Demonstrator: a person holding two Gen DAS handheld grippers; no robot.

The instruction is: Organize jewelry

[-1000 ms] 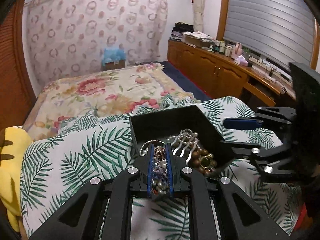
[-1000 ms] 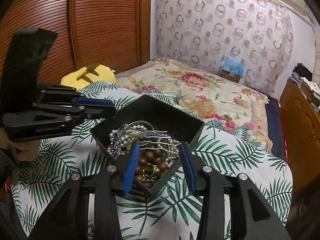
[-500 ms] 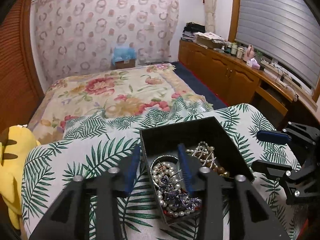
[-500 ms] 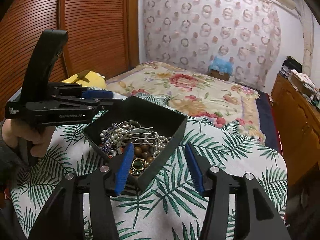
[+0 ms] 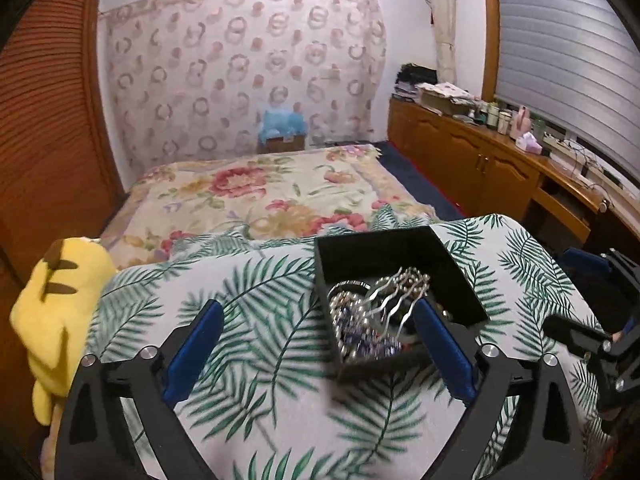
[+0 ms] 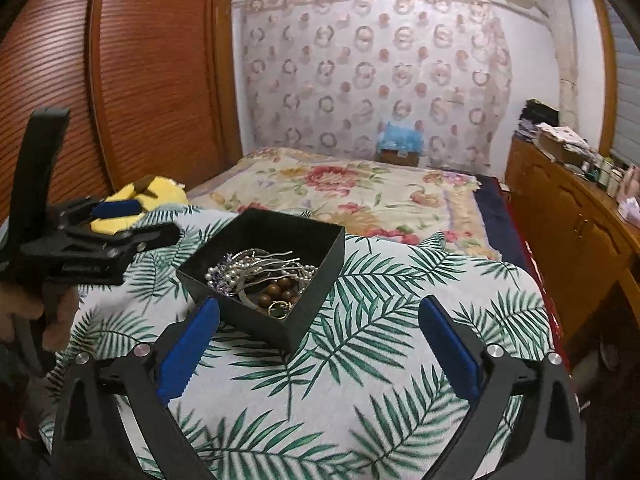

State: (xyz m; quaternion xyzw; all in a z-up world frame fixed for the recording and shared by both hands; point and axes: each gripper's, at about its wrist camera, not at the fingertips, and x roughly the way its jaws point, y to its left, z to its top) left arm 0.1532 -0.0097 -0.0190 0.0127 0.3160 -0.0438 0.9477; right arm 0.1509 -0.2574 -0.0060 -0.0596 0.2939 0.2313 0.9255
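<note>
A black open box (image 5: 460, 280) (image 6: 320, 248) stands on a table with a palm-leaf cloth. It holds a tangle of jewelry (image 6: 260, 276): pearl strands, a silver hair comb (image 5: 400, 288), brown wooden beads (image 6: 280, 292) and a gold ring with a green stone (image 6: 279, 309). My left gripper (image 5: 316, 344) is open wide and empty, drawn back from the box, its right finger beside the box's near corner. My right gripper (image 6: 316, 340) is open wide and empty, held back in front of the box. The left gripper also shows in the right wrist view (image 6: 120, 224), to the left of the box.
The palm-leaf cloth (image 6: 360, 380) covers the table. A yellow plush toy (image 5: 60, 300) lies at the table's left edge. Behind is a bed with a floral quilt (image 5: 260, 196). A wooden cabinet (image 5: 500, 168) with clutter runs along the right wall.
My left gripper let go of the pearl jewelry into the box, opened wide and drew back. My right gripper also opened wider and pulled back from the box.
</note>
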